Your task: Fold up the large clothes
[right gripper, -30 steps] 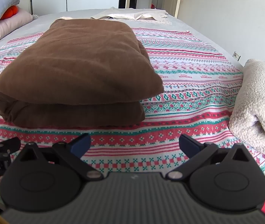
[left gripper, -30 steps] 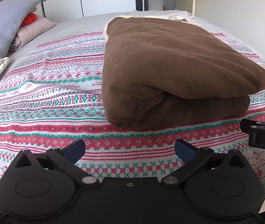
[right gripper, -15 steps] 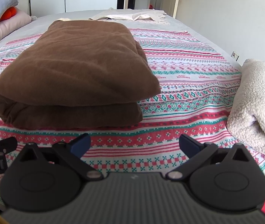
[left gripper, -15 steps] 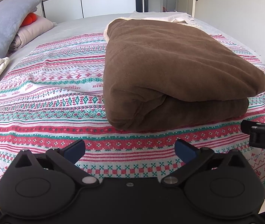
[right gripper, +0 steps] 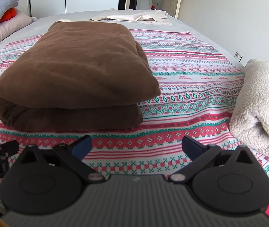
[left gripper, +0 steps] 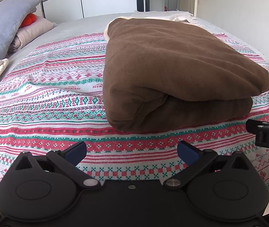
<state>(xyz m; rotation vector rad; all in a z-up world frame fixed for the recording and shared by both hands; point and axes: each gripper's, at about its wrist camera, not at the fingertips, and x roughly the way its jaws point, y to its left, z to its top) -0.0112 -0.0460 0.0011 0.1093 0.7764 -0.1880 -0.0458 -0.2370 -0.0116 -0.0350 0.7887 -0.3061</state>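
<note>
The brown fleece garment (left gripper: 176,70) lay folded into a thick two-layer bundle on the patterned bedspread (left gripper: 45,94), right of centre in the left wrist view and left of centre in the right wrist view — its rounded fold at the left, the open layered edge facing the near side. The left gripper (left gripper: 132,150) was spread wide with nothing between its blue pads, held short of the bundle's near edge and not touching it. The right gripper (right gripper: 136,145) stood likewise wide and empty, just beside the left one.

Judged step: the fold appeared done or nearly so — both tools clear of the cloth. The next move would call either for a final half-fold, with both claws pinching the near corners, or for turning to the cream sherpa blanket (right gripper: 259,109) heaped at the right edge of the bed. The bundle's thickness might exceed a single pinch.
</note>
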